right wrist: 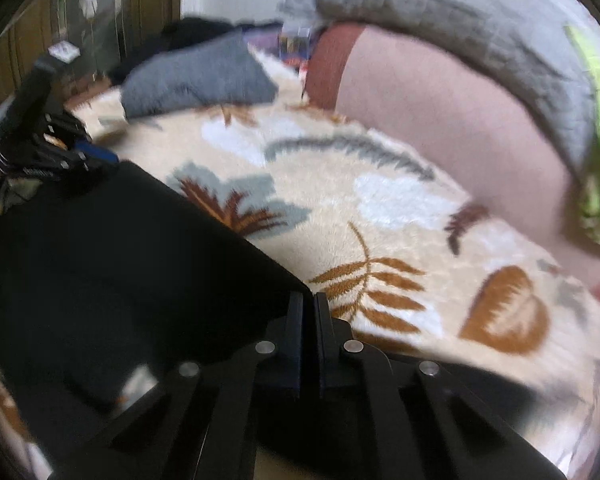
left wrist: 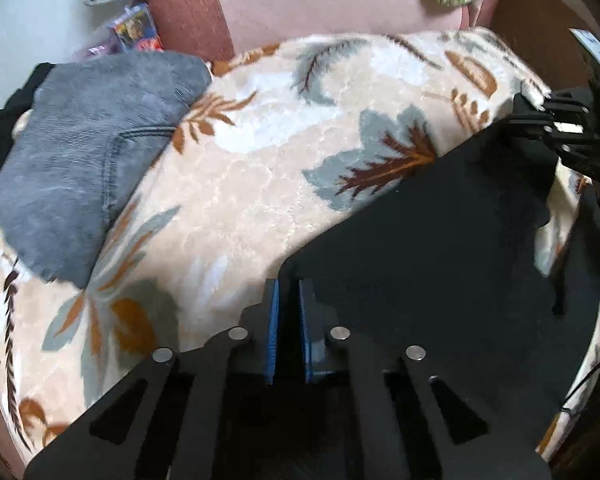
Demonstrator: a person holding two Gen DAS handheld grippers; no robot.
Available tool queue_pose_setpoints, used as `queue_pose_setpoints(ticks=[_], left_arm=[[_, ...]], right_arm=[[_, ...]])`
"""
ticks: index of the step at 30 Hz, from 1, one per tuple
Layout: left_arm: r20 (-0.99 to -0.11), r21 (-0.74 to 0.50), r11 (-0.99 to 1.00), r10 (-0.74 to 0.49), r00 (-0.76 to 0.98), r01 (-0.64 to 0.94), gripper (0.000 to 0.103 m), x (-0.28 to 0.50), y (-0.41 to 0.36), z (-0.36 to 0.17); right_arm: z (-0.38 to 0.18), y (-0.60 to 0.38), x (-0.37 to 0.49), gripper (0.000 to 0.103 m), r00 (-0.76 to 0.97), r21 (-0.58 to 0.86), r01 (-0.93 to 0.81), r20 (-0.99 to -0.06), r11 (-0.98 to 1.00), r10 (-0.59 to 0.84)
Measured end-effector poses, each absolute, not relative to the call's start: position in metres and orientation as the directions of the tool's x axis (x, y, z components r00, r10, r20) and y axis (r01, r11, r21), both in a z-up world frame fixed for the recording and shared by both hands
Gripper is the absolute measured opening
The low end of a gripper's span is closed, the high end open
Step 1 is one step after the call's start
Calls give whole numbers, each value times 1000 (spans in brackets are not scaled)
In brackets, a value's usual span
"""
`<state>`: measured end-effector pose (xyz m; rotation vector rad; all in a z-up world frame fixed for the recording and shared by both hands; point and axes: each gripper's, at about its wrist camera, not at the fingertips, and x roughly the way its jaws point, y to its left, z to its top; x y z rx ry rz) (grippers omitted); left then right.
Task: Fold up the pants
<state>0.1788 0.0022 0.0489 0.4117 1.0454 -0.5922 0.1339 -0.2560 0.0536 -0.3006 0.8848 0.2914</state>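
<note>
Both jaws closed on black pants [left wrist: 440, 240].

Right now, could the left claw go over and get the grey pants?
Probably not yet: the left claw is shut on the black pants. The blanket toward the grey pants lies bare, though.

You are working with black pants [left wrist: 440, 248] of matt cloth that gives back almost no light. Under them lies a blanket [left wrist: 236, 200] of fluffy, plush pile with a leaf print. The folded grey garment [left wrist: 80, 152] near its far left corner looks like finely ribbed cloth with stitched seams. The sofa back [left wrist: 300, 4] is a smooth, short-napped pink fabric, and the grey cover [right wrist: 460, 12] draped over it looks quilted. Your left gripper [left wrist: 288, 328] is matt black plastic with shiny metal pins and blue pads [left wrist: 275, 320].
</note>
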Motion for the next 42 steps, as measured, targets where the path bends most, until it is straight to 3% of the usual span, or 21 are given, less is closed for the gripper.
queue_pose_setpoints(ticks=[10,16,19,22,23,24,26,28,31,33,36,40,42], left_arm=[[-802,-28,756,-407,437,654,2,73,31,114],[-795,-153,761,-473,379,630,3,10,52,102],[-799,-199,791,-472,371,579,7,-3,63,90],[-797,-200,842,-437,417,500,15,-19,83,87],[-795,-202,856,-427,431,475,29,-23,91,88],[-792,-208,863,-424,439,460,52,-25,98,89],[-772,-213,882,-416,482,420,65,-31,118,92],[-771,-210,901,-391,502,380,66,-31,131,91],[-785,-216,928,-349,512,302,66,-19,146,85],[-799,-242,926,-359,483,289,71,-10,150,76],[-811,-267,921,-374,450,284,72,3,148,62],[-796,-355,892,-446,409,281,72,15,146,50],[-787,-402,868,-490,376,290,72,20,142,46]], right_arm=[[109,-259,-2,3,679,-58,-347,-704,936,208],[67,-250,-69,3,578,41,-351,-777,935,251],[33,-240,-76,4,516,1,-349,-835,937,193],[27,-230,-79,10,503,-23,-348,-848,937,166],[32,-228,-79,11,500,-14,-352,-848,936,176],[40,-224,-81,16,504,8,-366,-839,930,205],[57,-209,-86,32,536,41,-414,-796,909,280],[66,-185,-82,45,546,56,-463,-768,884,335],[67,-141,-69,45,530,74,-540,-744,838,407],[65,-102,-57,45,524,66,-599,-721,798,453],[55,-55,-44,53,493,61,-668,-710,742,502],[30,-8,-38,62,473,-23,-722,-747,692,468],[23,5,-33,62,497,-66,-718,-746,693,443]])
